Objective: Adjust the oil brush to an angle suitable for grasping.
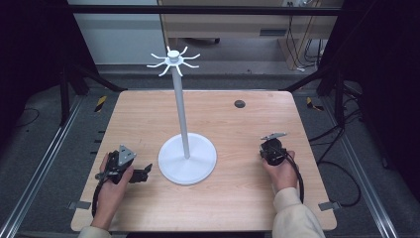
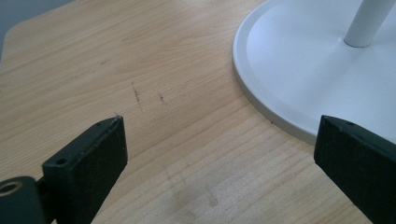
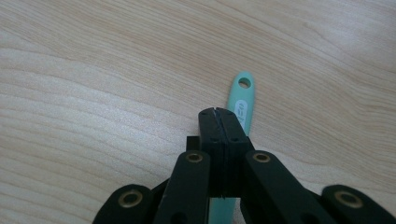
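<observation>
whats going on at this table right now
A person sits at a light wooden table with a gripper in each hand. The right gripper is shut, its fingers pressed together above a mint-green plastic handle with a hanging hole lying on the wood. The left gripper rests open beside the round base of a tall white hook stand.
</observation>
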The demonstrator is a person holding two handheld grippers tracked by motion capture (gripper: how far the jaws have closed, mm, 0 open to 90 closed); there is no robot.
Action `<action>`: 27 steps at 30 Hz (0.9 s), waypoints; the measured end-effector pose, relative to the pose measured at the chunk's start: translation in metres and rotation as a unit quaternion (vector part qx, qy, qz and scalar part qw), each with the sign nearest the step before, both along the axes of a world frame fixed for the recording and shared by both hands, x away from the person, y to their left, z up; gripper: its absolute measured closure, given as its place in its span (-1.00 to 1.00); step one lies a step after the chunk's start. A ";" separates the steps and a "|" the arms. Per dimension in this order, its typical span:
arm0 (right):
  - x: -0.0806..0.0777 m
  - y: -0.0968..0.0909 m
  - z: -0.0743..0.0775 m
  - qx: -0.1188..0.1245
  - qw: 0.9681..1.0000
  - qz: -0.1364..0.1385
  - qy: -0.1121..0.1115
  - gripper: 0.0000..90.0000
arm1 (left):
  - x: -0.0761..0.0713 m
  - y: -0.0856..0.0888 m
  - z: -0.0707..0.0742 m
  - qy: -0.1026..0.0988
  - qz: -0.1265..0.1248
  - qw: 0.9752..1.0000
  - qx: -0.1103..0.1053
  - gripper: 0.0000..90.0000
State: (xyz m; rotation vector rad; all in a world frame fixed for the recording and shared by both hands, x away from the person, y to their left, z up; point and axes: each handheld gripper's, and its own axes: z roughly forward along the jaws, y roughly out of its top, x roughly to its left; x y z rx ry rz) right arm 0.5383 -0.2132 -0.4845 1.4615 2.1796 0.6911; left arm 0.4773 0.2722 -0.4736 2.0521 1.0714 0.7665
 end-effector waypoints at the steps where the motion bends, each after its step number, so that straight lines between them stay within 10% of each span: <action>1: 0.000 0.000 0.000 0.003 1.000 0.000 0.001 0.97 | 0.000 0.000 0.000 0.000 0.000 1.000 0.000 -0.95; 27: -0.028 -0.009 0.023 0.012 0.997 -0.020 0.067 0.52 | -0.001 0.001 -0.001 0.003 0.002 1.000 0.000 -0.95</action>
